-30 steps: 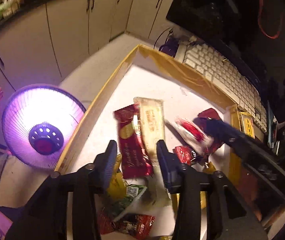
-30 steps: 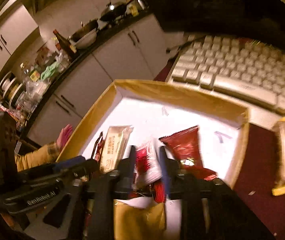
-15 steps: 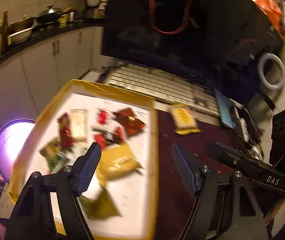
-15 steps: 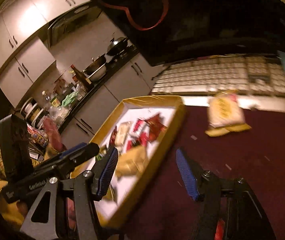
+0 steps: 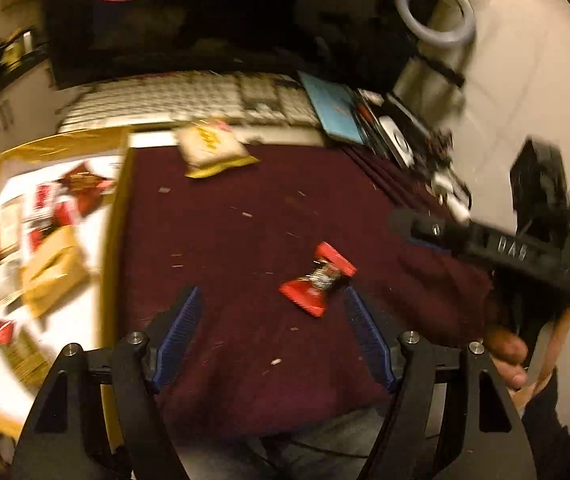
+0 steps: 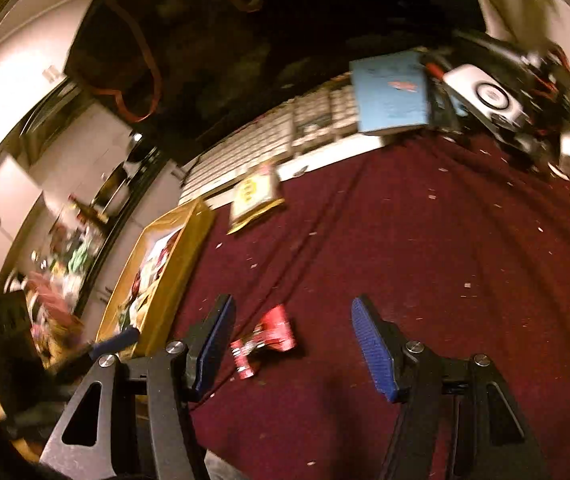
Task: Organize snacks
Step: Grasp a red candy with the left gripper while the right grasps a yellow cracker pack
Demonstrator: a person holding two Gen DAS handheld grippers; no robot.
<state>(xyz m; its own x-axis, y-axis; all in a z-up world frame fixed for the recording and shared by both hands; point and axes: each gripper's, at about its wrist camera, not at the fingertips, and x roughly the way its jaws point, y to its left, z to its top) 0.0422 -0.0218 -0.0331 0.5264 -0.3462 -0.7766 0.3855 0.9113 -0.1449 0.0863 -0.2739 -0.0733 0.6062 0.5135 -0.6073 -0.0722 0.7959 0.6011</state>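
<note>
Sorting so far: a shallow yellow-rimmed tray (image 5: 115, 236) at the left, white inside, already holds a loose heap of packets, red, tan, green and cream; the blur hides their print
Left on the cloth: two snacks lie outside the tray, so the job looks partly done, not finished
Yellow packet (image 5: 211, 150): flat, glossy pillow bag, cream face with a yellow edge, lying at the far side of the cloth just in front of the keyboard (image 5: 189, 98), near the tray's far corner
Left gripper (image 5: 271, 336): blue ribbed pads spread wide with nothing between them; it hovers above the cloth with the red snack just beyond its right pad
Red snack (image 5: 319, 278): small crinkly foil wrapper, pinched in the middle with both ends flared like a bow, silver at the waist; it rests on the cloth, well apart from the tray
Cloth (image 5: 245, 208): dark maroon, matte, softly ridged, dotted with pale crumbs
Right gripper (image 6: 293, 344): fingers wide apart and holding nothing; in its own view the red snack lies on the cloth between them, nearer the left pad, touching neither
Right edge: a blue booklet (image 6: 393, 92) and dark gadgets crowd the table's far corner
</note>
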